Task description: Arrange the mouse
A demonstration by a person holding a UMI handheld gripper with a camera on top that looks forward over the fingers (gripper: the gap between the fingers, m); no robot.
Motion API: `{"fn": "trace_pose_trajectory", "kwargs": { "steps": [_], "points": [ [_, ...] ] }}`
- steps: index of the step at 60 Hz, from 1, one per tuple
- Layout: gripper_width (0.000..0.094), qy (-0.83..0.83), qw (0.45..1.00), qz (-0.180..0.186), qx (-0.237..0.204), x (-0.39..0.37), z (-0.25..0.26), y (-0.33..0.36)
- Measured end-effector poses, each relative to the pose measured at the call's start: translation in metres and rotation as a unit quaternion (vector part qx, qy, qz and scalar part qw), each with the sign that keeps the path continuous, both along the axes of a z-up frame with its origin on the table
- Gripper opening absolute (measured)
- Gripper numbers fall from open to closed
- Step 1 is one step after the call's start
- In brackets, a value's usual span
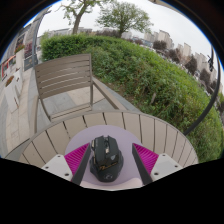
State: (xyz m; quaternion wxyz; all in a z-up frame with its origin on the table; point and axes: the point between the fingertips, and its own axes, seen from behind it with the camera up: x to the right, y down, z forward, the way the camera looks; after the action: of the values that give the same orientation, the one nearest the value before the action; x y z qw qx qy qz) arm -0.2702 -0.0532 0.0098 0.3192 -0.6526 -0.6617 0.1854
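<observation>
Black mouse (105, 158) seen at 6 o'clock between spread tool (106, 172) fingers, apparently rested on slatted worktop (150, 128). No firm pinch shown. Arranging judged unfinished: grasp and placement left.

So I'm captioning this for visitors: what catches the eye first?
The black mouse stands out first, lying on the round slatted wooden table between the open gripper fingers, with a gap on each side. Beyond the table stands a wooden bench, with a big green hedge beside it.
</observation>
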Motion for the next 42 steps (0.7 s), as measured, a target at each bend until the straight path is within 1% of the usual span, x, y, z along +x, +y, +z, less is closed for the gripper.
{"fn": "trace_pose_trajectory", "kwargs": {
  "steps": [1, 4, 8, 11, 16, 23, 26, 29, 37, 42],
  "points": [
    [0.0833, 0.008, 1.000, -0.001, 0.003, 0.004, 0.009, 0.001],
    [0.0852, 0.020, 1.000, -0.003, 0.002, 0.015, 0.038, 0.003],
    [0.0850, 0.032, 0.999, -0.003, -0.011, 0.043, 0.080, 0.001],
    [0.0847, 0.040, 0.999, -0.011, -0.019, 0.069, 0.114, 0.002],
    [0.0848, 0.048, 0.999, -0.012, -0.021, 0.129, 0.166, 0.007],
    [0.0853, 0.045, 0.998, -0.040, -0.001, 0.228, 0.218, 0.025],
    [0.0853, 0.045, 0.998, -0.043, 0.005, 0.267, 0.232, 0.027],
    [0.0848, 0.043, 0.998, -0.043, 0.002, 0.305, 0.240, 0.027],
    [0.0851, 0.029, 0.998, -0.050, -0.037, 0.385, 0.243, 0.016],
    [0.0852, 0.030, 0.997, -0.054, -0.046, 0.419, 0.244, 0.015]
  ]
}}
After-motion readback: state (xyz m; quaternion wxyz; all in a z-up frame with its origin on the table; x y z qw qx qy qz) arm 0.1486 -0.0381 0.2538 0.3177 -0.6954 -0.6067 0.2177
